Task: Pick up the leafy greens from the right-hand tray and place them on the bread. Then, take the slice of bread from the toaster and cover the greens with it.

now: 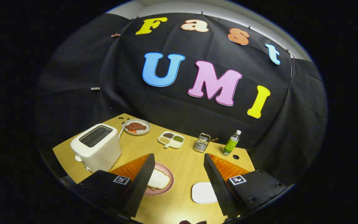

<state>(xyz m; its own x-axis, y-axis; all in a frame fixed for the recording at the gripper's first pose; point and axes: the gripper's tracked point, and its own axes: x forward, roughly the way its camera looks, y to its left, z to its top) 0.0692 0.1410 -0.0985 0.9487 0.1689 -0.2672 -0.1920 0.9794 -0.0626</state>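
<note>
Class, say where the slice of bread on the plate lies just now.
In the gripper view, the bread lies on the pink plate, beside the open gripper's left finger, in front of the white toaster.

Wall: black cloth is hanging as the backdrop, creasing in soft folds and wrapping round both sides of the booth.
Upper edge: a pale wall or ceiling strip is showing above the cloth, where small clips are holding it up.
Table: a light wooden tabletop is standing in front of the cloth, with round holes near its far corners.
Light: a bright patch is falling on the near part of the tabletop, while the booth's sides are lying in shadow.
</note>
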